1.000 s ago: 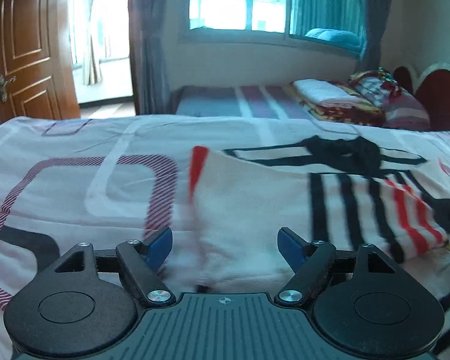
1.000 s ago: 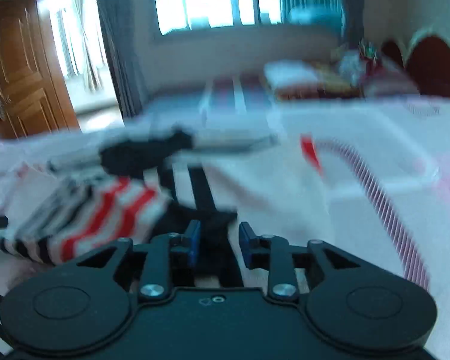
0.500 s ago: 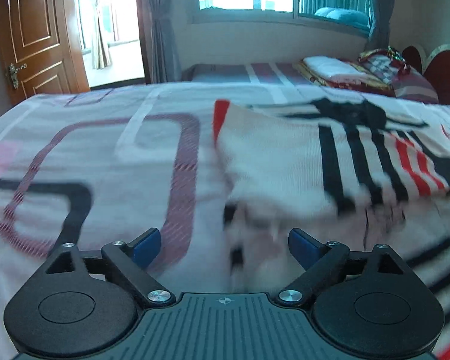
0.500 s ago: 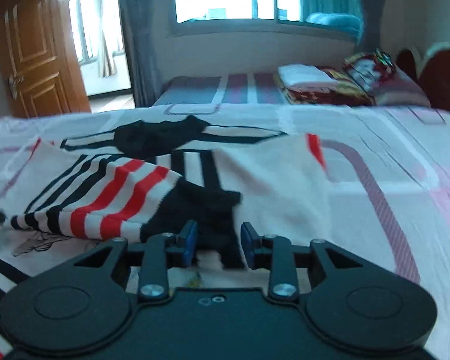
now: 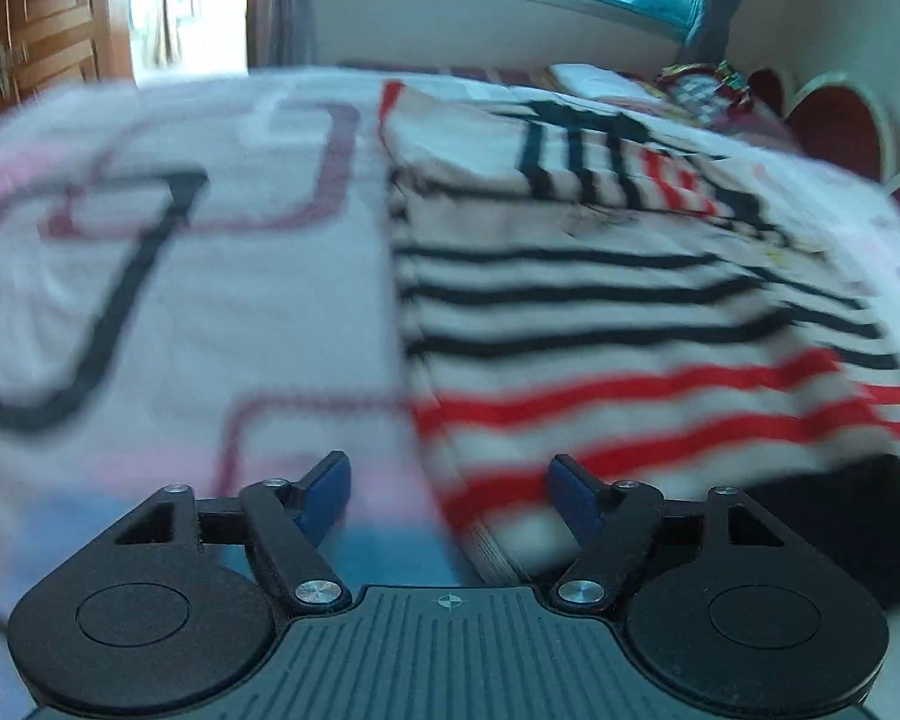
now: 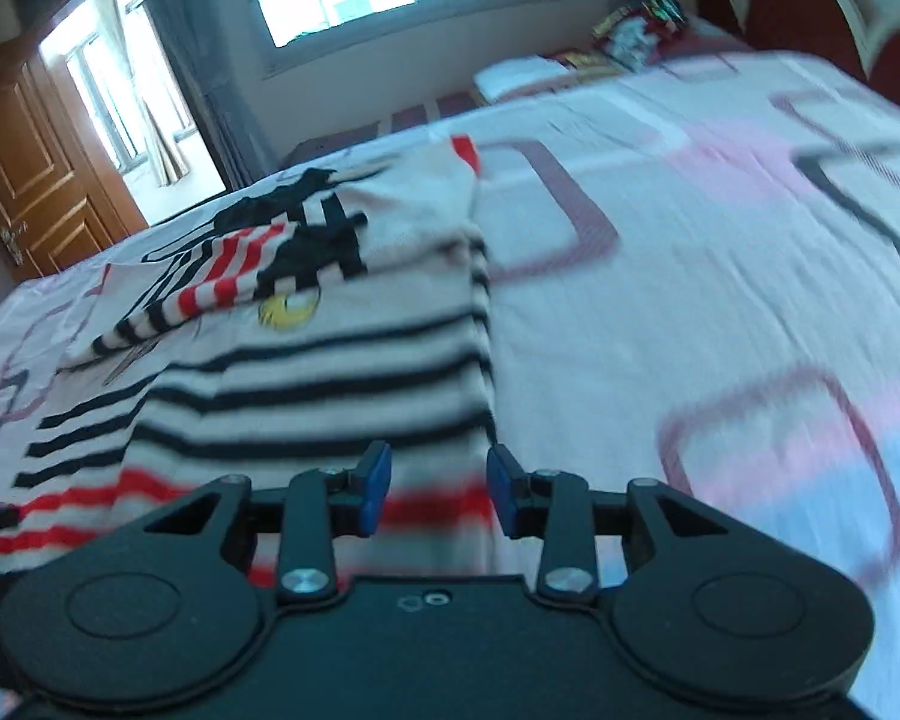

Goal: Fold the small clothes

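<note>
While both your left gripper (image 5: pixel 447 495) and right gripper (image 6: pixel 438 489) hang spread and empty, the left just narrowing, the right widening, a one-layer pinch would undo the striped sweater (image 5: pixel 618 312).

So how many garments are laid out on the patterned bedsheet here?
1: a cream knitted sweater with black and red stripes, its sleeves folded across its upper part, lying left of the sheet's bare stretch. Anything beneath it would be hidden.
</note>
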